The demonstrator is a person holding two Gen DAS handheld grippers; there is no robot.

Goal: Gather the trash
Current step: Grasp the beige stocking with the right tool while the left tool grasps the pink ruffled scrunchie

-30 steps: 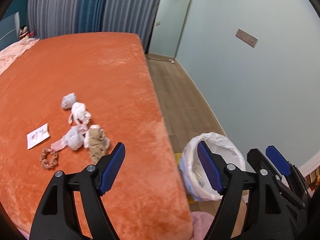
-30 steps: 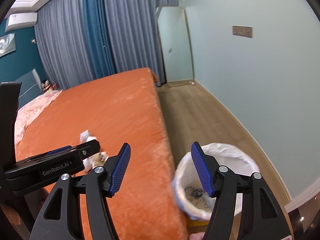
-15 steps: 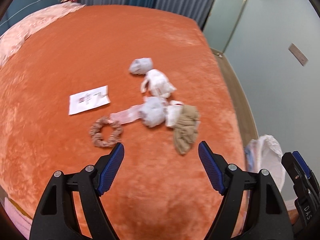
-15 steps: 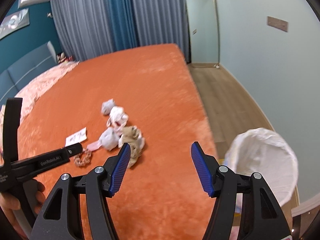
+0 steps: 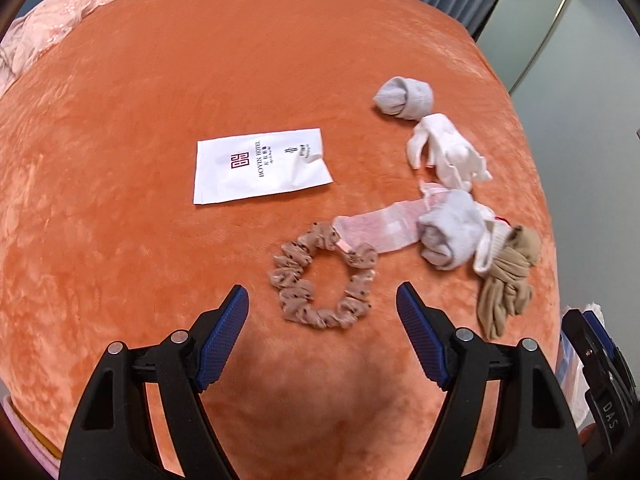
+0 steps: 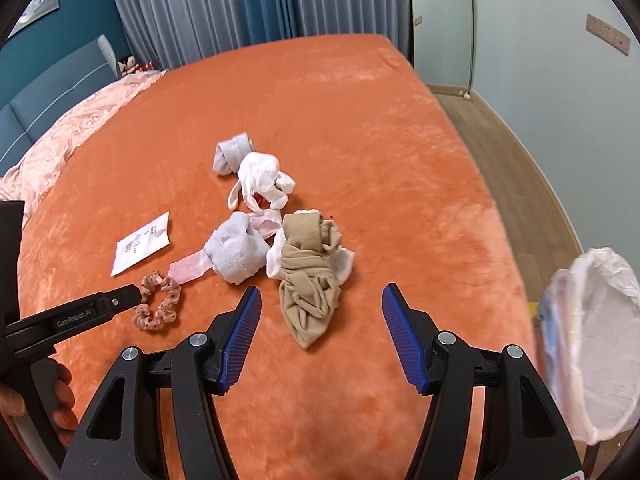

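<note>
An orange bed (image 5: 140, 260) (image 6: 380, 160) holds a white hotel sachet (image 5: 260, 164) (image 6: 140, 246), a pink scrunchie (image 5: 324, 280) (image 6: 158, 308), and a pile of socks: grey rolled (image 5: 404, 94) (image 6: 234, 152), white (image 5: 448, 152) (image 6: 262, 178), grey-and-pink (image 5: 448, 232) (image 6: 236, 254), tan (image 5: 508, 280) (image 6: 310, 280). My left gripper (image 5: 322, 324) is open and empty just before the scrunchie. My right gripper (image 6: 320, 332) is open and empty just before the tan sock. A bin with a white liner (image 6: 596, 344) stands beside the bed at right.
A pink quilt (image 6: 68, 132) lies at the bed's far left. Grey and blue curtains (image 6: 248, 4) hang behind the bed. A wooden floor (image 6: 516, 160) runs along the bed's right side by a pale wall. My left gripper's finger shows at left in the right wrist view (image 6: 100, 306).
Both grippers have swung left from the bin toward the bed. The left gripper has dropped close over the scrunchie; the right now faces the tan sock. Both stay open.
</note>
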